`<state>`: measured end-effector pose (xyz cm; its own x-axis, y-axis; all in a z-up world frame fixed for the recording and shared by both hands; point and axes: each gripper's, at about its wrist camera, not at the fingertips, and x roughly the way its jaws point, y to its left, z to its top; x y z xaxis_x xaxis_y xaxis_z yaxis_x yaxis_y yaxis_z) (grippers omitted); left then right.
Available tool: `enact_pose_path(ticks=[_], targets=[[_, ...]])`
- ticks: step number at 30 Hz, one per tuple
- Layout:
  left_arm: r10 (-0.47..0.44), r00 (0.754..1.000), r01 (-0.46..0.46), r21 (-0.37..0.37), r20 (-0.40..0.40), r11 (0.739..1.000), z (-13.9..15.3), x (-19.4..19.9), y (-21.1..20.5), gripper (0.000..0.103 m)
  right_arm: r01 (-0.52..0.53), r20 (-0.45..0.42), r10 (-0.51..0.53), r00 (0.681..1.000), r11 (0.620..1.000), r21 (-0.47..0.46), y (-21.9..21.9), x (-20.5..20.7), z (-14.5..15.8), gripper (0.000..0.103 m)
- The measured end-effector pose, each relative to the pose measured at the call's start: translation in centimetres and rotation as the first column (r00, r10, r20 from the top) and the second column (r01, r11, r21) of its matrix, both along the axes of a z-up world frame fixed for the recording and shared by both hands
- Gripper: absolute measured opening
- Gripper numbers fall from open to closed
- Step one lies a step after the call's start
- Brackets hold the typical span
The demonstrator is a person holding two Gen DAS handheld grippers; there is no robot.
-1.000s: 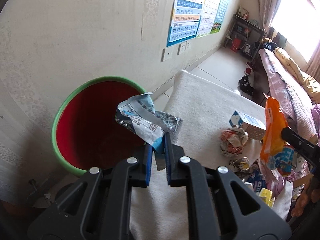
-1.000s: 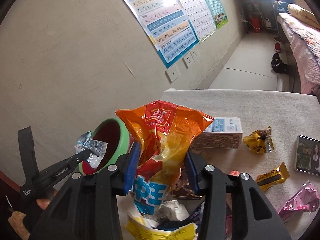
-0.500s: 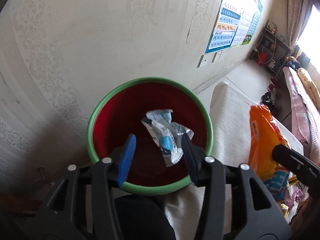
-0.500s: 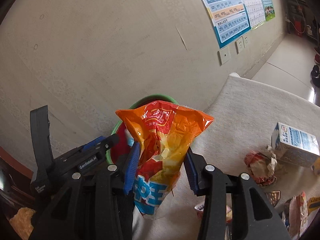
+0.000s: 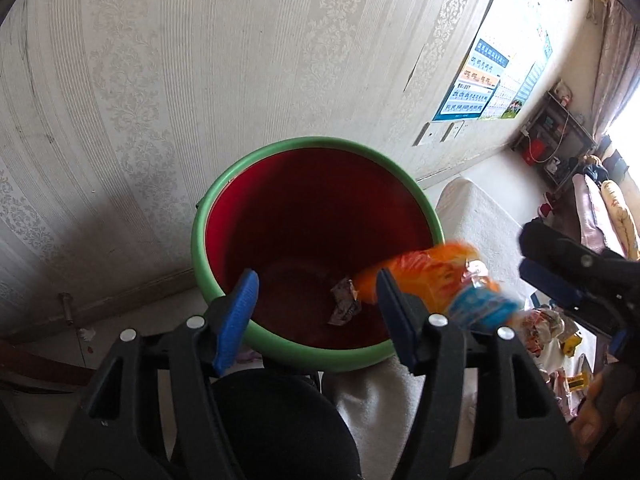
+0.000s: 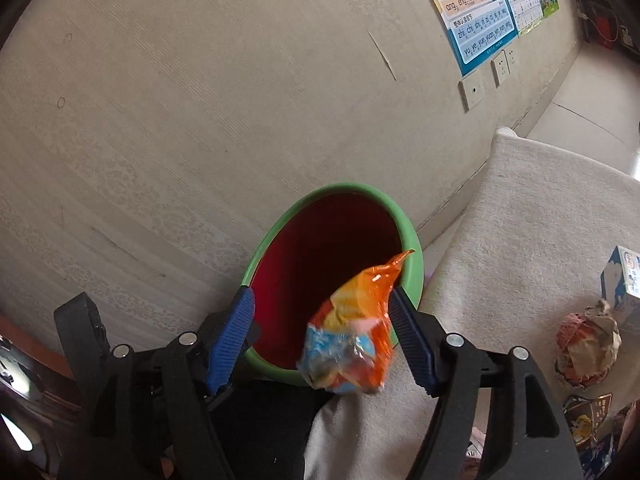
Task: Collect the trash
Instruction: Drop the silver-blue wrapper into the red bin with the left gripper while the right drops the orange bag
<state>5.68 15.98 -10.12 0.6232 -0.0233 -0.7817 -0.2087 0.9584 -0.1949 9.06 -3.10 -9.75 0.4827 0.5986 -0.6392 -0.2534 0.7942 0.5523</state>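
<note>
Patterned wallpaper (image 5: 168, 92) fills the background of both views, with a chart poster (image 6: 476, 8) and wall sockets (image 6: 472, 90) toward the right. Below it stands the bin (image 5: 208, 216), a round plastic tub with a green rim and smooth red inner wall, set against the end of the worktop (image 6: 540, 216), which is covered in a pale, nubbly cloth.

Left view only: a small crumpled silver wrapper (image 5: 343, 304) lies on the bin floor, and the right gripper's black body (image 5: 580, 276) enters from the right edge. Right view only: on the cloth lie a blue-and-white carton (image 6: 622, 280) and a crushed paper ball (image 6: 588, 344), near each other and well apart from the bin.

The left gripper (image 5: 316, 312), black with ribbed blue pads, hangs over the bin with jaws spread wide and nothing between them. The right gripper (image 6: 324, 340) also has its jaws spread. A glossy, crinkled orange bag (image 6: 352, 336) with a blue end is blurred between them, touching neither pad clearly, over the near rim of the bin.

Half a second earlier the right jaws were closed on this bag, held upright; now it is released and tilted. The silver wrapper, then between the left pads above the bin, now rests inside.
</note>
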Motion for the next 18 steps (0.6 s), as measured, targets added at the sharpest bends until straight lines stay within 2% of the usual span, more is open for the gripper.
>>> enact_pose_path(ticks=[5, 10, 15, 18], targets=[[0.003, 1.000, -0.003, 0.022, 0.003, 1.000, 0.0, 0.1, -0.4, 0.059, 0.049, 0.049, -0.047, 0.998, 0.998, -0.029, -3.5, -3.3, 1.9, 0.072], [-0.012, 1.000, 0.011, 0.079, 0.016, 0.997, 0.2, 0.0, -1.3, 0.059, 0.124, 0.121, -0.107, 0.987, 0.981, -0.147, -8.6, -7.6, 3.6, 0.080], [-0.038, 0.999, 0.036, 0.115, 0.012, 0.993, 0.3, -0.1, -2.5, 0.059, 0.197, 0.086, -0.180, 0.980, 0.944, -0.266, -14.2, -9.8, 2.0, 0.082], [-0.055, 0.998, 0.054, 0.135, 0.005, 0.989, 0.3, -0.3, -3.6, 0.061, 0.244, 0.031, -0.250, 0.968, 0.899, -0.364, -17.2, -9.9, 0.0, 0.082]])
